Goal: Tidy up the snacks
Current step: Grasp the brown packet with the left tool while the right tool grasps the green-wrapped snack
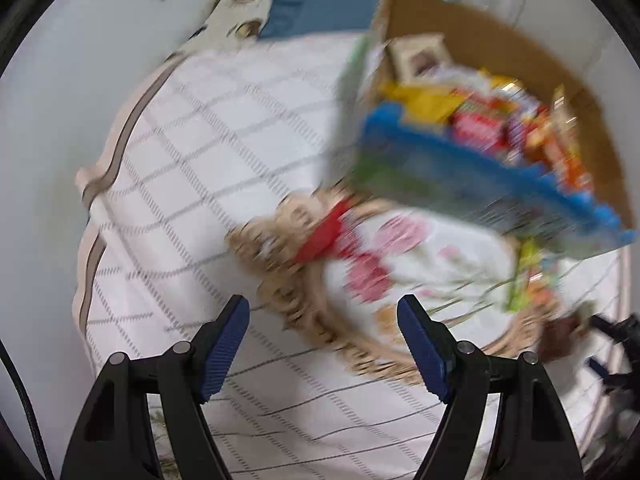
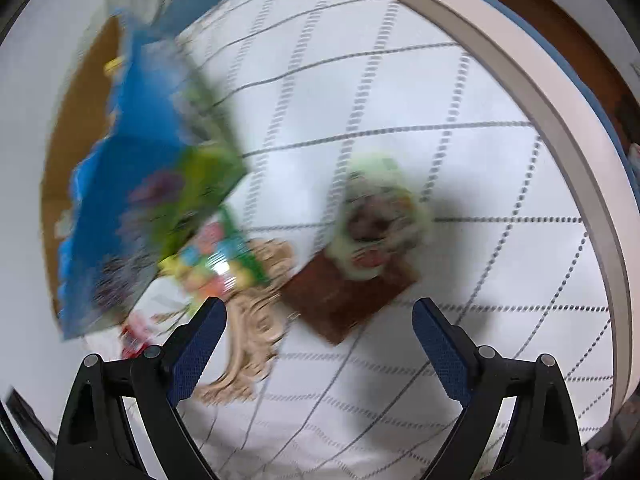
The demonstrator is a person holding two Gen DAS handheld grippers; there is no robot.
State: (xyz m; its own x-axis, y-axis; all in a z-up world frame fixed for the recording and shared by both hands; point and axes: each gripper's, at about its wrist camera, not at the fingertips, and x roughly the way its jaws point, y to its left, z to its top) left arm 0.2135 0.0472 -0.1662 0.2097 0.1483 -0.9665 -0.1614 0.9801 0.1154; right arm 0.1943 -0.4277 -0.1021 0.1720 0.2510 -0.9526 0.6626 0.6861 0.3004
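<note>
Bedding in a white-and-grey check is filling both blurred wrist views, with the snacks gathered toward its middle. Largest among them, a cardboard box with blue printed flaps is sitting at two o'clock in the left view, crowded with bright packets. Beneath it, at five o'clock, a woven basket lined with floral cloth is holding only a few wrappers. In the right view, a brown packet is lying at centre with a pale green round snack resting on its far edge, just beside the basket's rim. The left gripper is hanging over the basket with jaws apart and nothing between them; the right gripper is standing wider, also empty, over the brown packet. Judging from this, the right hand is best lining its jaws across the packet's narrow edges, settling squarely before closing, since the round snack on top could roll off.
</note>
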